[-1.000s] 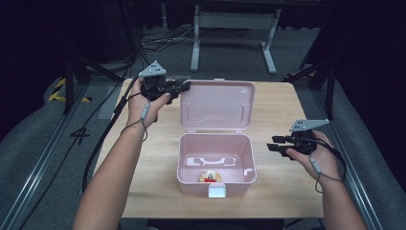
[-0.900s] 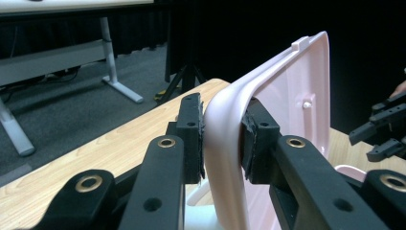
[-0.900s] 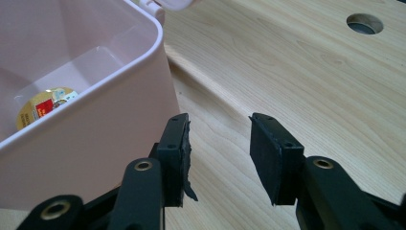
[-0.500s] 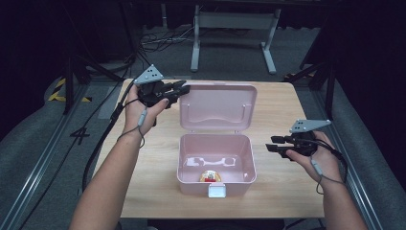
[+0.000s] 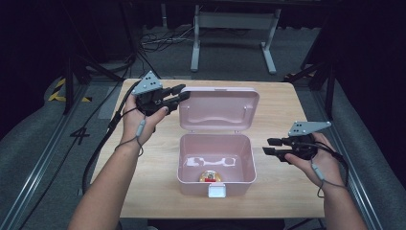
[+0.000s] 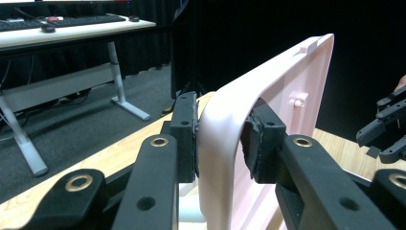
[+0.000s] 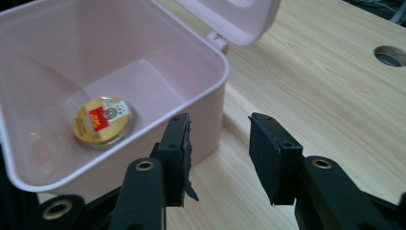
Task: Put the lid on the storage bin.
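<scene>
A pink plastic box stands open mid-table, its hinged lid leaning back behind it. A round gold tin with a red label lies on the box floor near the front wall. My left gripper is shut on the lid's left corner; in the left gripper view the pads pinch the lid's curved rim. My right gripper hovers open just right of the box, holding nothing. In the right gripper view it sits beside the box's corner, with the tin inside.
The wooden table has bare room left and right of the box and a round hole near its edge. A white latch hangs at the box front. Beyond the table are a desk frame and cables on the floor.
My left gripper, holding the lid's corner, has shifted slightly toward the person, and the lid's top edge has come down a little. The right gripper has hardly moved.
</scene>
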